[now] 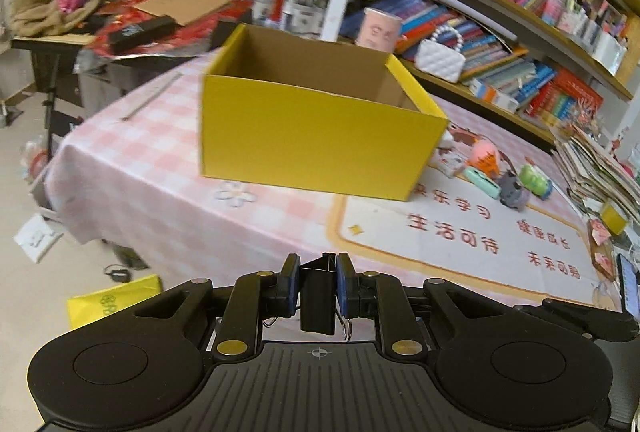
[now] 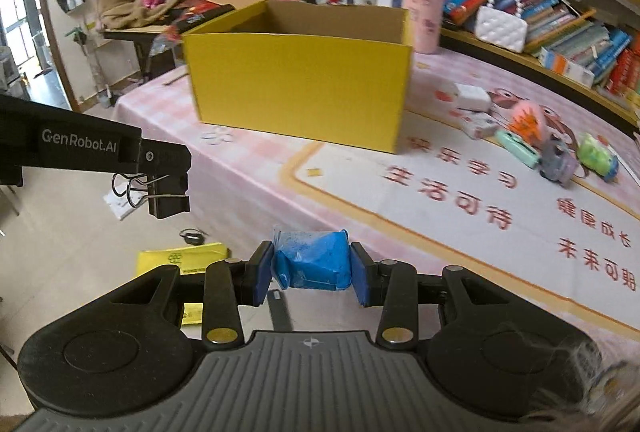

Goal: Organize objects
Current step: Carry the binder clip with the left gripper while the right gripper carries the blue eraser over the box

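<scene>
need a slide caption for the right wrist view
Right gripper holding a blue packet, left gripper a black binder clip, facing the open yellow box.

right tool (image 2: 312, 268) gripping blue packet (image 2: 316, 262), yellow box (image 2: 300, 92) ahead
</scene>
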{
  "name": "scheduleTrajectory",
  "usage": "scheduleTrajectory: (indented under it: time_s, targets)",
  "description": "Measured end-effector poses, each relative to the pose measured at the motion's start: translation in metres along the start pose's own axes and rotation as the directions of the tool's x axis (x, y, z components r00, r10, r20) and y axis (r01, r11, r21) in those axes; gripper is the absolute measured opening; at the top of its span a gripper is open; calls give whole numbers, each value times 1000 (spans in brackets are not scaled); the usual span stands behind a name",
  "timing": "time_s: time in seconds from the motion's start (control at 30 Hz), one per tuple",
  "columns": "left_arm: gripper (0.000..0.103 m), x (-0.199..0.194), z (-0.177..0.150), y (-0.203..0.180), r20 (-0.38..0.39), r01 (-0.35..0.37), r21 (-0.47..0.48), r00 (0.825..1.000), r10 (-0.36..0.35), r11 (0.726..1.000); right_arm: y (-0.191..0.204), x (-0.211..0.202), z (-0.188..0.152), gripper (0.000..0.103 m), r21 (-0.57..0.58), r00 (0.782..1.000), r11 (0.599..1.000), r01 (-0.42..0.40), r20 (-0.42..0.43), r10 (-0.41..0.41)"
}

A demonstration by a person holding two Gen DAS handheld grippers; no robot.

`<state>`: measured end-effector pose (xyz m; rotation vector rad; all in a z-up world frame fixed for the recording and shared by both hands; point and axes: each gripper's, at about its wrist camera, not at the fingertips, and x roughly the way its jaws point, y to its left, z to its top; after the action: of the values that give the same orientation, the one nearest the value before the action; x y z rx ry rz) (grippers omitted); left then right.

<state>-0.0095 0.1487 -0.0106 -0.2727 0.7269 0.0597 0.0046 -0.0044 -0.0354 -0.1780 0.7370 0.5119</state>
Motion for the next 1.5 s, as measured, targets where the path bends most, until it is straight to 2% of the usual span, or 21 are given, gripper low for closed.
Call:
scheduleTrajectory:
  time_s: [0.2, 0.6, 0.8, 1.0, 1.27, 1.37, 1.5]
  targets:
    - [17, -20, -1, 22, 40, 2, -2, 999, -1, 1000, 24, -7, 0, 37, 2, 1000, 1000, 15, 26, -15]
    - [17, -45, 14, 43, 118, 30, 17, 992, -31, 999, 42, -13, 13, 37, 19, 998, 999, 46, 52, -47]
    - [17, -45, 33, 44, 161, 42, 15, 986, -44, 999, 42, -7, 33, 37, 23, 996, 999, 46, 76, -48]
    - [17, -40, 66, 38, 222, 50, 21, 973, -54, 999, 32, 2, 70, 37, 31, 988, 999, 34, 148, -38]
    - [17, -3, 120, 22, 266, 68, 26, 961, -73, 997, 3, 33, 139, 37, 15, 969, 998, 64, 237, -66]
    - [17, 23, 140, 15, 260, 63, 25, 963, -68, 998, -9, 56, 158, 37, -4, 970, 997, 76, 232, -73]
    - [17, 64, 157, 14, 223, 50, -2, 974, -49, 999, -22, 99, 179, 37, -66, 983, 995, 75, 176, -62]
